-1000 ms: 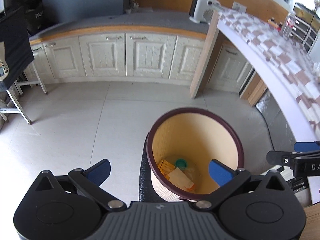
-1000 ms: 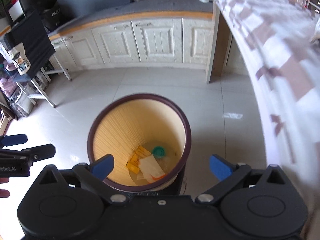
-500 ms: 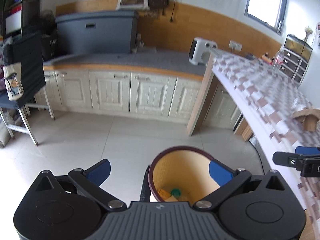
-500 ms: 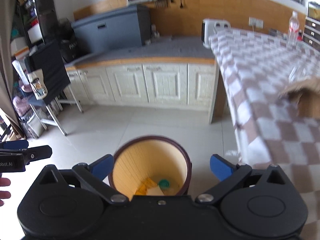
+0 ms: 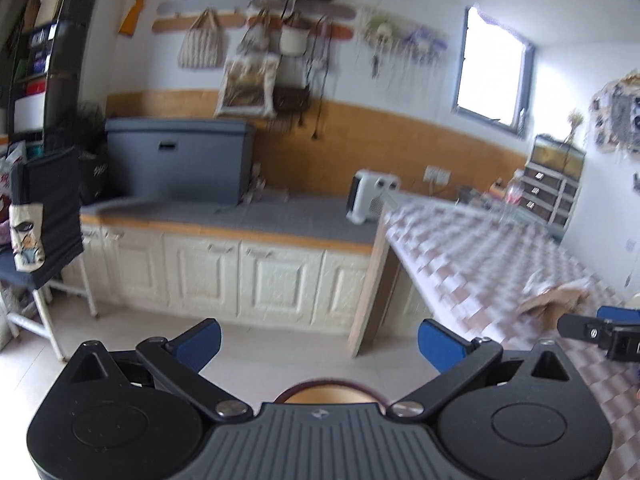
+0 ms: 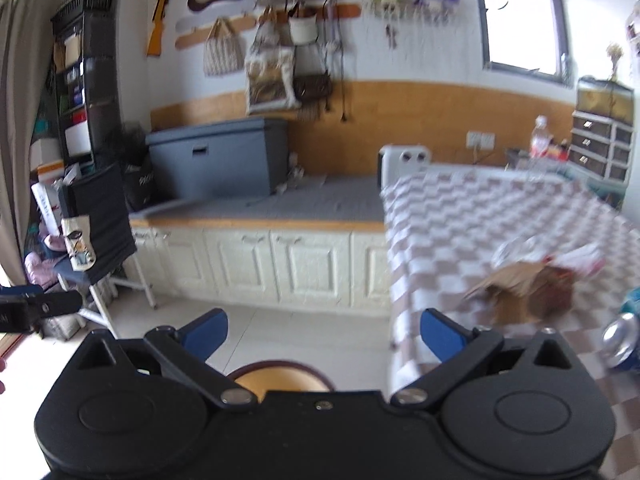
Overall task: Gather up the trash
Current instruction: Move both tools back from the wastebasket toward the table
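The trash bin, tan inside with a dark maroon rim (image 5: 330,385), shows only as a sliver below my left gripper (image 5: 319,344), which is open and empty. The bin's rim (image 6: 280,368) also peeks out under my right gripper (image 6: 323,334), open and empty too. On the checkered table (image 6: 460,220) lie a crumpled brown paper bag (image 6: 520,288), a clear wrapper (image 6: 516,246) and a metal can (image 6: 622,340) at the right edge. The bag also shows in the left wrist view (image 5: 556,298). The right gripper's finger (image 5: 600,332) shows at the far right there.
White cabinets (image 5: 248,276) with a grey counter run along the back wall. A white heater (image 5: 370,200) and a grey box (image 5: 180,160) stand on the counter. A chair with a dark cloth (image 6: 96,232) stands at the left. A plastic bottle (image 6: 540,140) stands at the table's far end.
Both grippers have risen and tilted up from the bin. The bin has slid almost out of view at the bottom, and the table top and wall have come into view.
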{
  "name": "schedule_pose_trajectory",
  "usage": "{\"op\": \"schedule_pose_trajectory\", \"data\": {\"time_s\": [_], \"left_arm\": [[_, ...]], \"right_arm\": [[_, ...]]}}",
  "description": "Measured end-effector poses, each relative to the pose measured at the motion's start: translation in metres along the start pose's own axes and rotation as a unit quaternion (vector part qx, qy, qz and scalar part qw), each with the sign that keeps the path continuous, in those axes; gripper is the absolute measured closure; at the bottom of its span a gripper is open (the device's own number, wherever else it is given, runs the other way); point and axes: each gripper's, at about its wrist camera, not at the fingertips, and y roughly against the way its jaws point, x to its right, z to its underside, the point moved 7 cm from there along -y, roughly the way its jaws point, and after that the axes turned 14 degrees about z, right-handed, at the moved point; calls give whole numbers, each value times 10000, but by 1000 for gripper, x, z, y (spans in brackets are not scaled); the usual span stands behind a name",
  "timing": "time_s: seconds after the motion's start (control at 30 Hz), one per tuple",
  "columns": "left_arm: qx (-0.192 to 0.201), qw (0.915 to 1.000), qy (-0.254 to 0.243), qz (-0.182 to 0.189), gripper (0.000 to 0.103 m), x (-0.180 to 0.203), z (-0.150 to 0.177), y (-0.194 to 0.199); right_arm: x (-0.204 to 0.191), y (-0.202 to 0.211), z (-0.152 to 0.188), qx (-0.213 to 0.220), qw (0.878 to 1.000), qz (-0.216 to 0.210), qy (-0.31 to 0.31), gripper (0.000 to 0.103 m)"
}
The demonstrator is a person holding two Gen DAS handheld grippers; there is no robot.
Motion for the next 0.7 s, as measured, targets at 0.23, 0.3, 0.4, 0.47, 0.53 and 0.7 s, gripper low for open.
{"op": "schedule_pose_trajectory", "data": {"time_s": [0.23,0.3,0.4,0.47,0.53,0.7], "left_arm": [[431,9976,-278,459,0,55,-10,-1],[494,9955,-335,730,0,74,-10,-4],[679,9915,-599,932,0,103,-10,-10],[754,9884,-718,1108,0,123,-9,-17],[771,9853,-751,1326,0,141,-6,-26],[686,9795,-775,1731,0,183,3,-51]], "right_arm": [[56,28,-4,501,9984,191,-153,0],[76,35,-2,654,9974,256,-186,0],[106,44,5,844,9952,450,-199,0],[130,49,11,914,9937,606,-224,0],[154,52,17,969,9921,760,-254,0],[209,64,32,1171,9862,1150,-210,0]]}}
